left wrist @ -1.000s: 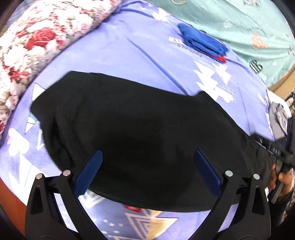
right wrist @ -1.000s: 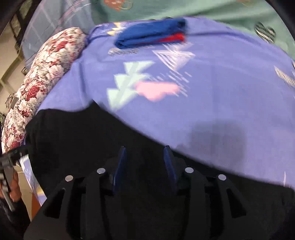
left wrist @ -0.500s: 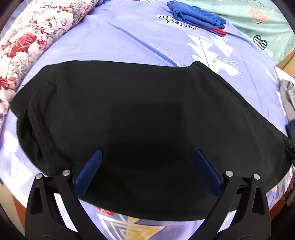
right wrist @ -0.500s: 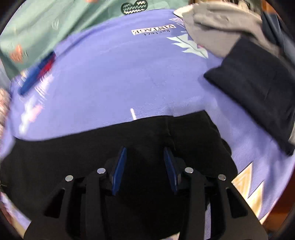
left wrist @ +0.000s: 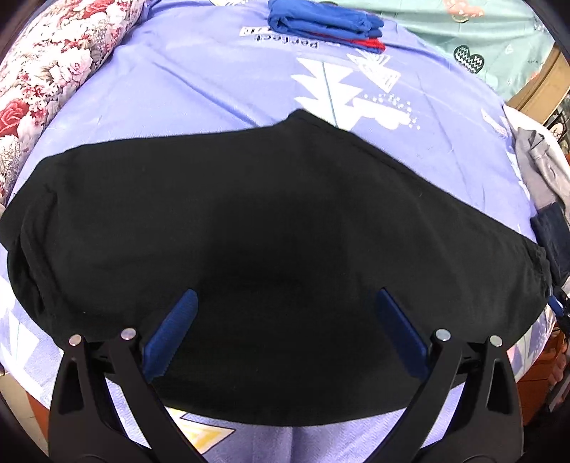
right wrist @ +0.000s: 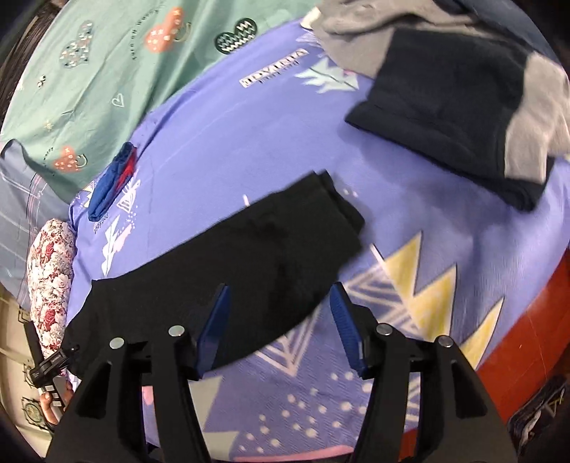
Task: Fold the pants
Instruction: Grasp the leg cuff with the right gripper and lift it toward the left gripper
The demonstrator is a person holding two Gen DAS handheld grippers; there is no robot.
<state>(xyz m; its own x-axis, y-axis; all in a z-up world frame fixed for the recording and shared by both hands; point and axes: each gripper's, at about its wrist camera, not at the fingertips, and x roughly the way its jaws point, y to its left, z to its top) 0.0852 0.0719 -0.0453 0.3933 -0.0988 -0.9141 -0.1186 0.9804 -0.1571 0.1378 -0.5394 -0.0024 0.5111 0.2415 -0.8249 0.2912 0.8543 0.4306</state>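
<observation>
Swinging wide, the right gripper [right wrist: 279,320] now looks over the leg end of the black pants [right wrist: 249,263] instead of their middle, and its fingers [right wrist: 213,327] have just been opening, spread with only a near corner of black cloth showing between them, nothing pinched. Over on the other side, the left gripper [left wrist: 285,331] has slid along the pants [left wrist: 270,242] too, its blue fingers [left wrist: 171,331] released and spread wide above the dark fabric, gripping nothing. Those pants lie flat on the purple bedsheet [left wrist: 199,82], folded lengthwise into one long band that runs across the near part of the bed, hem end towards the right gripper. Just past the hem, well apart from it, sits a pile of dark navy and grey clothes [right wrist: 459,96]. Farther up the sheet, a folded blue garment [left wrist: 324,21] with a red edge rests near the teal blanket [right wrist: 92,71]. At the far left edge lies a floral pillow [left wrist: 46,71].
</observation>
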